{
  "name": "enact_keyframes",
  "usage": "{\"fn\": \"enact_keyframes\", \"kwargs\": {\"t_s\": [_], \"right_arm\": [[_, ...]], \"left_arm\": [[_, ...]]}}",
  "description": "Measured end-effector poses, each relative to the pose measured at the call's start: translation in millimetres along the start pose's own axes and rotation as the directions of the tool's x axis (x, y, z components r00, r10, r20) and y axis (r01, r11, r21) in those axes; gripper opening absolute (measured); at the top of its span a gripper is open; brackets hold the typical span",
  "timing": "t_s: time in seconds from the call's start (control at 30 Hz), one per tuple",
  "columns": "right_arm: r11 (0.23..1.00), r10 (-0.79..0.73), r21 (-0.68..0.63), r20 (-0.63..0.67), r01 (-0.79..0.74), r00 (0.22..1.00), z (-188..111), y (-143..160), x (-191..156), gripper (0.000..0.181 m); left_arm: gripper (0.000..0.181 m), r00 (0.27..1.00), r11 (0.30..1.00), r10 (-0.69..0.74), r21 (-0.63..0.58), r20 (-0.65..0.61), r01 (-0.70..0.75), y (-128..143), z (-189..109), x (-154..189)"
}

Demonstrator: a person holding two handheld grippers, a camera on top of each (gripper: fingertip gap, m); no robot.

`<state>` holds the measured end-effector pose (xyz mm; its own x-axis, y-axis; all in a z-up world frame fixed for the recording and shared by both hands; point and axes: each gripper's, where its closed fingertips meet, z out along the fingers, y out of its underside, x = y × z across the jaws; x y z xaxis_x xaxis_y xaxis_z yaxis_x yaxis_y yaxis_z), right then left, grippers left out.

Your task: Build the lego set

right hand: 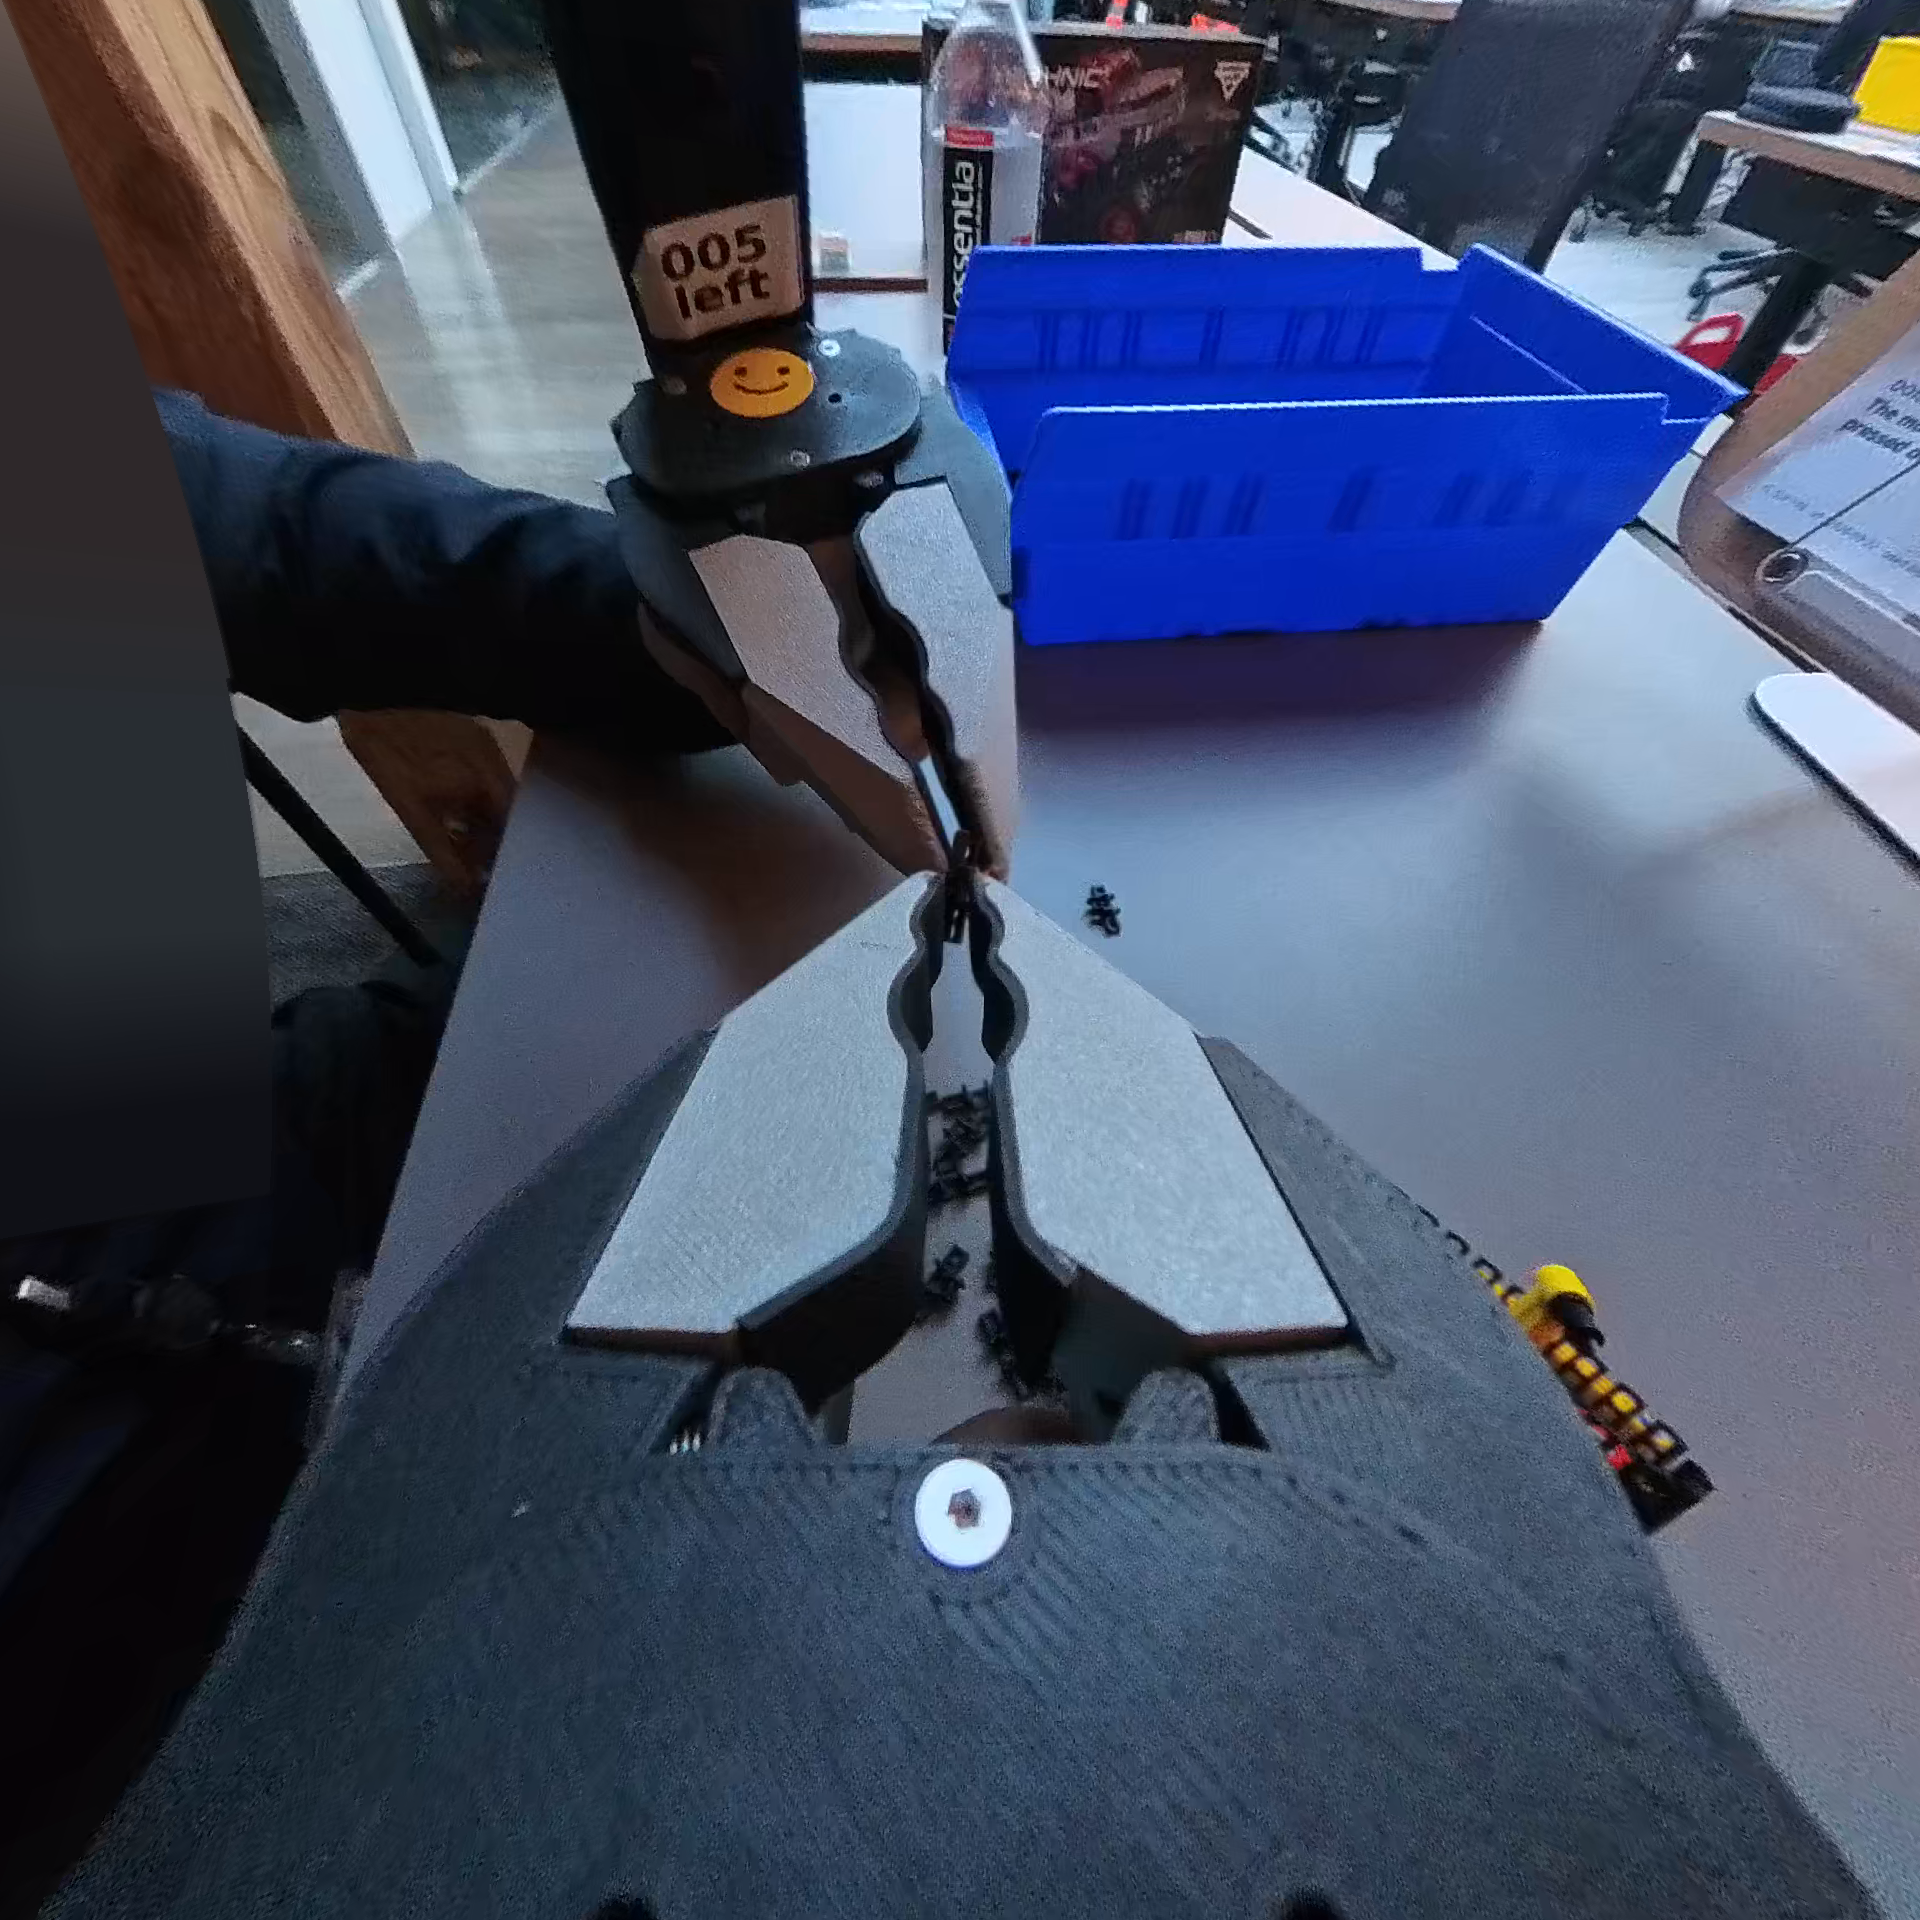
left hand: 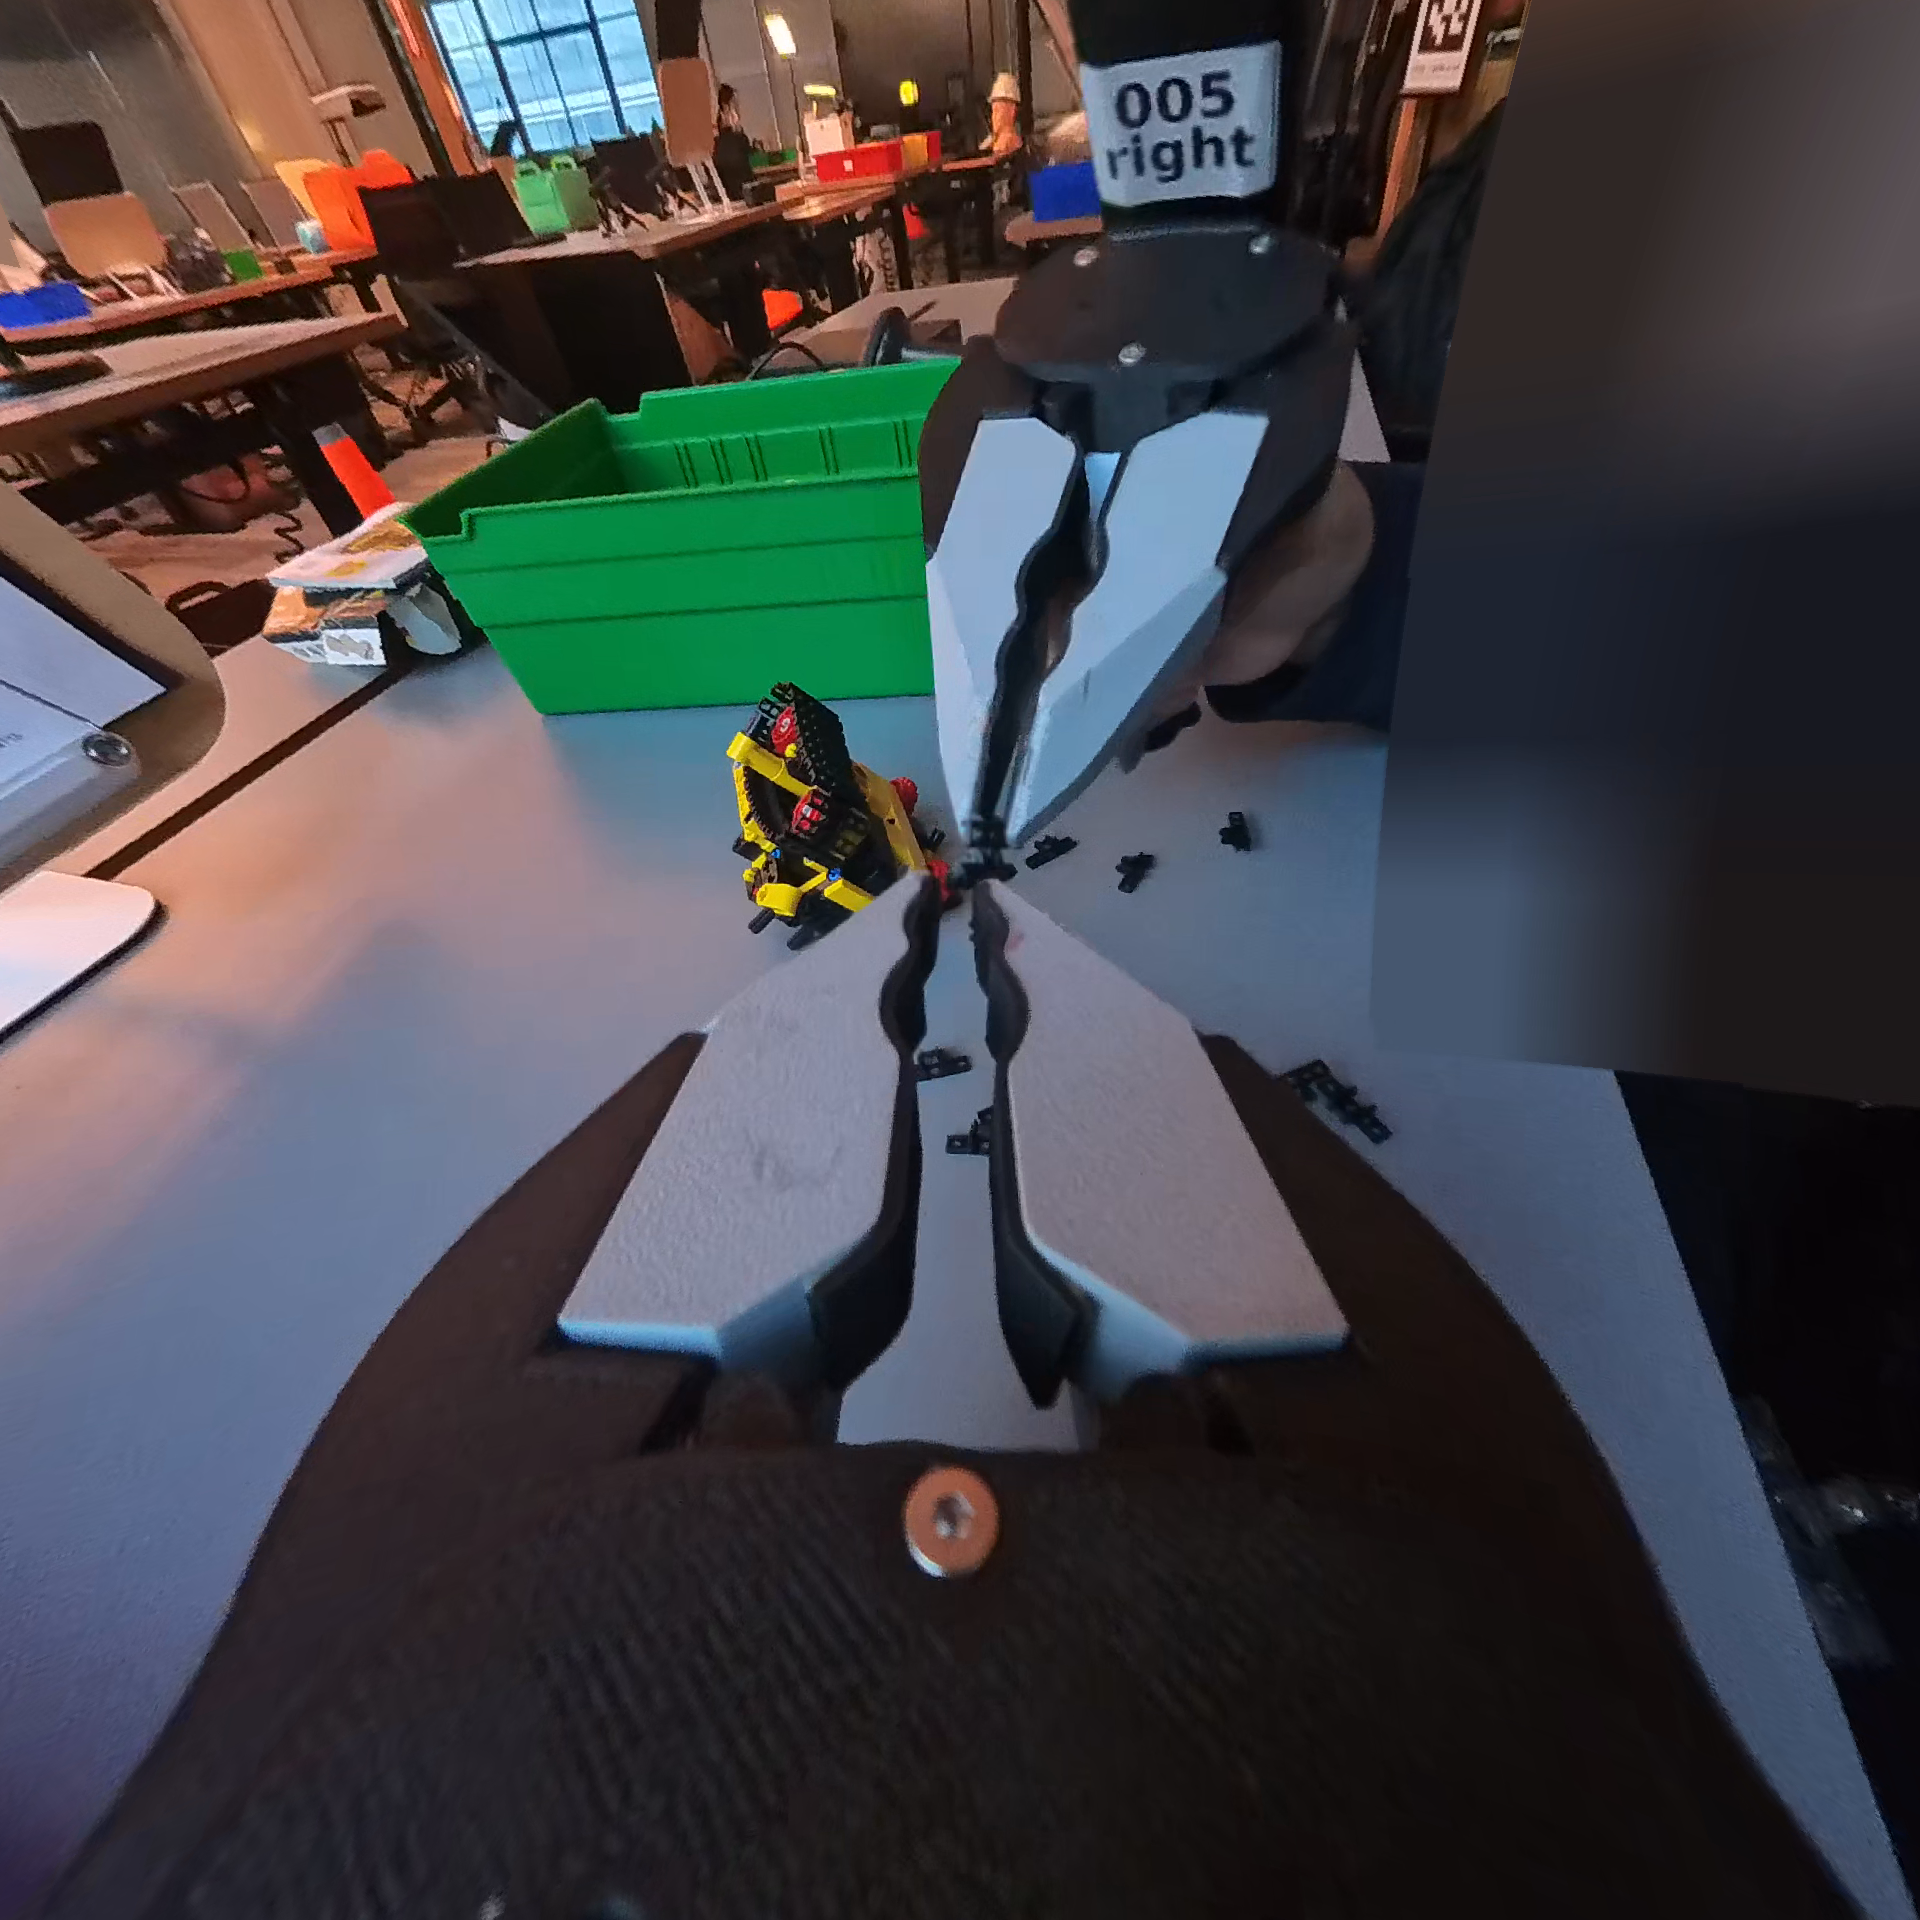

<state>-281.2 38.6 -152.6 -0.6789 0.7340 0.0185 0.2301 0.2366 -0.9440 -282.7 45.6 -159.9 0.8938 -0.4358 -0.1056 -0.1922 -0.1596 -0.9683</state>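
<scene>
Yellow model (left hand: 821, 831) stands partly built just before the green bin (left hand: 686, 540); beside it left gripper (left hand: 951, 894) and right gripper (right hand: 961, 904) meet tip to tip, each pinching small black links (right hand: 958, 896); more links (left hand: 1132, 868) lie loose nearby, unfitted.

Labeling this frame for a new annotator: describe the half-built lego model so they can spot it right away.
Find the green bin at the far side of the grey table. Just in front of its near wall sits the lego model, tipped on its side, left of where the two gripper tips meet. It is the only yellow, multi-coloured build; the loose pieces around it are single small black parts.
</scene>
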Motion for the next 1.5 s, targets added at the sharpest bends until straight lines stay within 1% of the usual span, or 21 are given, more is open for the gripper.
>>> {"fn": "enact_keyframes", "kwargs": {"t_s": [0.13, 0.3, 0.43, 0.5, 0.57, 0.6, 0.7, 0.83, 0.9, 1.0, 1.03, 1.1, 1.13, 1.2, 1.23, 1.27, 1.3, 1.37, 1.4, 1.43, 1.5], "right_arm": [[1.000, 0.016, 0.009, 0.025, -0.016, 1.000, 1, 0, -2, 0.002], [1.000, 0.005, -0.006, 0.014, -0.005, 1.000, 2, 3, -1, 0.002], [1.000, -0.001, -0.017, 0.021, 0.001, 1.000, 2, 4, -2, 0.002], [1.000, -0.007, -0.022, 0.043, 0.008, 0.999, 3, 4, -6, 0.002], [0.999, -0.017, -0.026, 0.044, 0.018, 0.999, 3, 5, -7, 0.002], [1.000, -0.013, -0.022, 0.050, 0.014, 0.999, 3, 4, -7, 0.002], [1.000, 0.006, -0.005, 0.064, -0.006, 0.998, 1, 1, -7, 0.002], [1.000, 0.011, 0.023, 0.040, -0.011, 0.999, 2, -2, -4, 0.002], [0.991, 0.112, 0.071, 0.045, -0.115, 0.993, 2, -8, 0, 0.001], [0.932, 0.314, 0.148, 0.120, -0.330, 0.942, 2, -15, 6, 0.000], [0.909, 0.366, 0.163, 0.129, -0.384, 0.922, 3, -15, 9, 0.000], [0.844, 0.470, 0.203, 0.164, -0.496, 0.867, 1, -15, 14, 0.000], [0.819, 0.501, 0.217, 0.184, -0.532, 0.846, -1, -16, 17, 0.000], [0.787, 0.520, 0.217, 0.270, -0.578, 0.810, -6, -20, 15, 0.000], [0.791, 0.517, 0.205, 0.278, -0.576, 0.809, -7, -19, 14, 0.000], [0.824, 0.493, 0.177, 0.243, -0.538, 0.835, -5, -14, 15, 0.000], [0.877, 0.444, 0.119, 0.171, -0.466, 0.880, -1, -4, 16, 0.001], [0.958, 0.272, -0.084, -0.018, -0.273, 0.962, 4, 29, 24, 0.002], [0.968, 0.163, -0.177, -0.089, -0.177, 0.982, 4, 43, 28, 0.013], [0.960, 0.060, -0.262, -0.135, -0.094, 0.989, 3, 54, 31, 0.018], [0.914, -0.088, -0.406, -0.160, 0.016, 0.983, 4, 75, 31, 0.026]], "left_arm": [[0.000, 1.000, 1.000, 0.027, 0.005, 0.006, -0.027, -1, 0, 1], [0.000, 0.999, 1.000, -0.001, -0.016, -0.037, 0.000, 3, 2, 8], [0.005, 0.999, 1.000, -0.003, -0.017, -0.039, 0.002, 3, 3, 8], [0.021, 1.000, 1.000, -0.009, -0.017, -0.005, 0.009, 2, 3, 3], [0.023, 1.000, 1.000, -0.010, -0.001, -0.014, 0.010, -1, 2, 4], [0.022, 1.000, 1.000, -0.003, 0.005, -0.020, 0.003, -2, 2, 6], [0.005, 0.998, 0.999, 0.047, 0.025, -0.043, -0.045, -5, 1, 14], [0.002, 0.998, 0.998, 0.059, 0.026, -0.021, -0.059, -6, 0, 11], [0.002, 0.997, 0.996, 0.074, 0.056, 0.027, -0.075, -12, -2, 5], [0.001, 0.984, 0.987, 0.136, 0.075, 0.112, -0.145, -18, -6, -1], [0.002, 0.973, 0.981, 0.175, 0.054, 0.148, -0.185, -17, -6, -4], [0.001, 0.921, 0.947, 0.312, 0.002, 0.232, -0.321, -16, -7, -7], [0.002, 0.895, 0.924, 0.370, 0.002, 0.248, -0.383, -19, -8, -3], [0.001, 0.880, 0.908, 0.397, 0.031, 0.261, -0.419, -27, -10, 3], [0.002, 0.888, 0.914, 0.384, 0.036, 0.252, -0.405, -27, -9, 2], [0.002, 0.902, 0.927, 0.357, 0.025, 0.243, -0.374, -24, -8, -2], [0.002, 0.915, 0.940, 0.329, 0.010, 0.236, -0.340, -19, -8, -7], [0.002, 0.960, 0.972, 0.233, -0.077, 0.158, -0.223, 6, -1, -14], [0.002, 0.974, 0.978, 0.181, -0.126, 0.138, -0.164, 17, 3, -17], [0.002, 0.984, 0.979, 0.145, -0.159, 0.101, -0.128, 27, 6, -14], [0.002, 0.994, 0.964, 0.103, -0.252, 0.047, -0.088, 45, 12, -8]]}}
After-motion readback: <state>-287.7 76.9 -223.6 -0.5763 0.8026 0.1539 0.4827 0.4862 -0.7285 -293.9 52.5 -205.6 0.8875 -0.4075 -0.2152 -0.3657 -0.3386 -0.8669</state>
